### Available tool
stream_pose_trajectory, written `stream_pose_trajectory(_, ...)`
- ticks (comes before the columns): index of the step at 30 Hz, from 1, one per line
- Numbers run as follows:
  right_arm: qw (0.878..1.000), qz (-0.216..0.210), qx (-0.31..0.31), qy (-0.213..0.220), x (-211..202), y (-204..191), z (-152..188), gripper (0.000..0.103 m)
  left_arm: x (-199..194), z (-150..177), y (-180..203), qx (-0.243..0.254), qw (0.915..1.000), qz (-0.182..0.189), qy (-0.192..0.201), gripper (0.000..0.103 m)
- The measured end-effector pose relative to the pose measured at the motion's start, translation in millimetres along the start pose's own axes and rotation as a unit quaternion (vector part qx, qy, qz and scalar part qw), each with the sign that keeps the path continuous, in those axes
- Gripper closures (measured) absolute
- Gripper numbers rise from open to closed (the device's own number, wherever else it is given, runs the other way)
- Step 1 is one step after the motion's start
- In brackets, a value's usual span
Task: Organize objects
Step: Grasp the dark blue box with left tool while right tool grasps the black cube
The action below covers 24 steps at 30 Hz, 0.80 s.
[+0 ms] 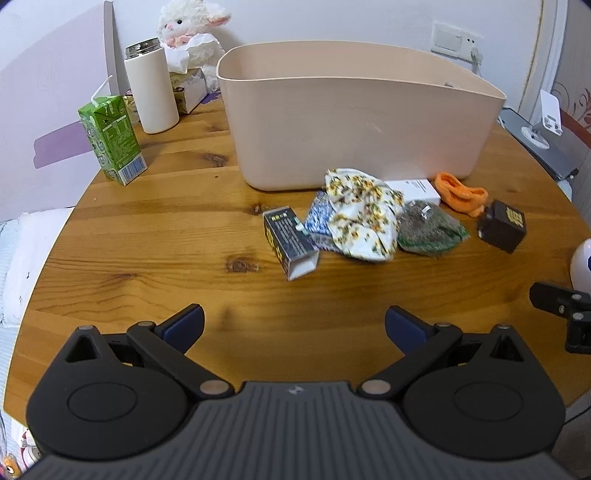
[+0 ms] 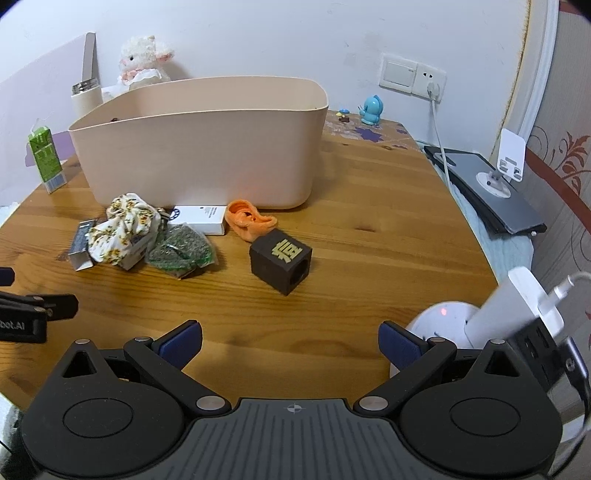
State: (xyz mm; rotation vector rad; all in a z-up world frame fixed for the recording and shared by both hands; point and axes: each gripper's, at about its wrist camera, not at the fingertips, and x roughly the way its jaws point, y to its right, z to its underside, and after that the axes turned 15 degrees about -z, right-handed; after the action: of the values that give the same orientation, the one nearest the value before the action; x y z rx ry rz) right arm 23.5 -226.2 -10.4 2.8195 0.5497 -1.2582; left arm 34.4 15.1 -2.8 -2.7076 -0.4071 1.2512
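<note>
A beige plastic bin (image 1: 354, 110) (image 2: 207, 147) stands at the back of the round wooden table (image 1: 147, 236). In front of it lie a dark carton (image 1: 290, 240), a floral cloth (image 1: 362, 214) (image 2: 122, 225), a green packet (image 1: 430, 229) (image 2: 181, 253), a white box (image 1: 417, 189) (image 2: 201, 218), an orange sock (image 1: 461, 194) (image 2: 249, 221) and a dark cube (image 1: 502, 225) (image 2: 282, 258). My left gripper (image 1: 294, 325) is open and empty, near the table's front edge. My right gripper (image 2: 290, 341) is open and empty, in front of the cube.
A green juice carton (image 1: 110, 138), a white bottle (image 1: 151, 88), a tissue box and a plush lamb (image 1: 192, 29) stand back left. A white lamp base (image 2: 439, 325), power strip (image 2: 524, 306) and laptop (image 2: 487, 188) lie at the right.
</note>
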Motion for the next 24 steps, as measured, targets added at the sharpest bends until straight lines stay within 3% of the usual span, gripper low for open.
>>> stream_pose_trajectory(18,1.000,-0.004,-0.020,-0.005,53.8,22.7,-31.9,0.003,48.3,-29.2,-3.3,-0.027,0.9995,-0.010,-0.008,0.001)
stream_pose_trajectory(21,1.000,-0.007,-0.022,-0.006,59.8,24.0,-35.0,0.006,54.8,-30.3,-5.6,-0.031,0.9993,-0.007,-0.020,0.019)
stream_pose_trajectory(24,1.000,-0.012,-0.023,-0.007,65.3,23.8,-37.5,0.012,56.5,-30.9,-6.9,-0.030,0.9994,-0.007,-0.016,0.019)
